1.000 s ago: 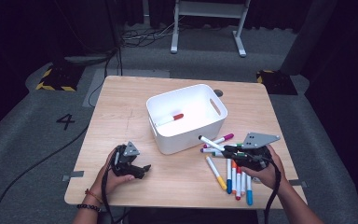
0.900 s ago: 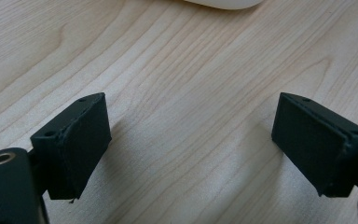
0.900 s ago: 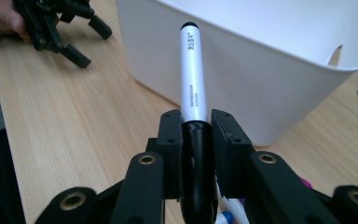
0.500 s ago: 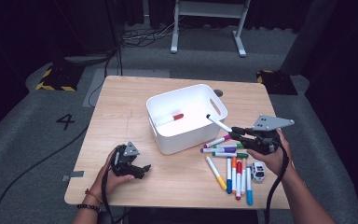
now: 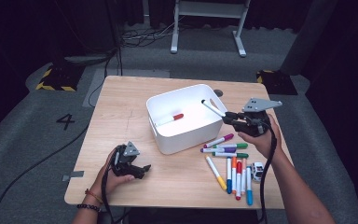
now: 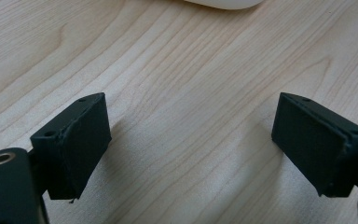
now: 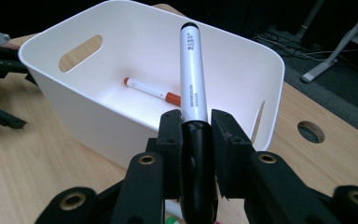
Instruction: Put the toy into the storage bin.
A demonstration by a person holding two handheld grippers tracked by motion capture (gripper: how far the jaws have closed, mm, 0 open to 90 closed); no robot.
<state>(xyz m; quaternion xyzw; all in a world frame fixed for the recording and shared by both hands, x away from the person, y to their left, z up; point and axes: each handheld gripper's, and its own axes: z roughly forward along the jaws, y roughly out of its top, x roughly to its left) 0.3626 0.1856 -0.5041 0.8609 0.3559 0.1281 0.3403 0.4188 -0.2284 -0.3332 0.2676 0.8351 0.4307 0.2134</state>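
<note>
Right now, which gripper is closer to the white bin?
The right. The right gripper holds a black marker over the bin's rim; the left gripper rests on the table, apart from its front-left corner.

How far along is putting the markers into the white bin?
One red marker already lies in the white bin. The right gripper is shut on a black marker, holding it over the bin's rim. About nine markers wait on the table. The left gripper rests open.

left tool (image 5: 140,169): black, grey three-cornered plate, black cable
right tool (image 5: 227,116): same build, brass-ringed screw holes
left wrist: beaded bracelets
</note>
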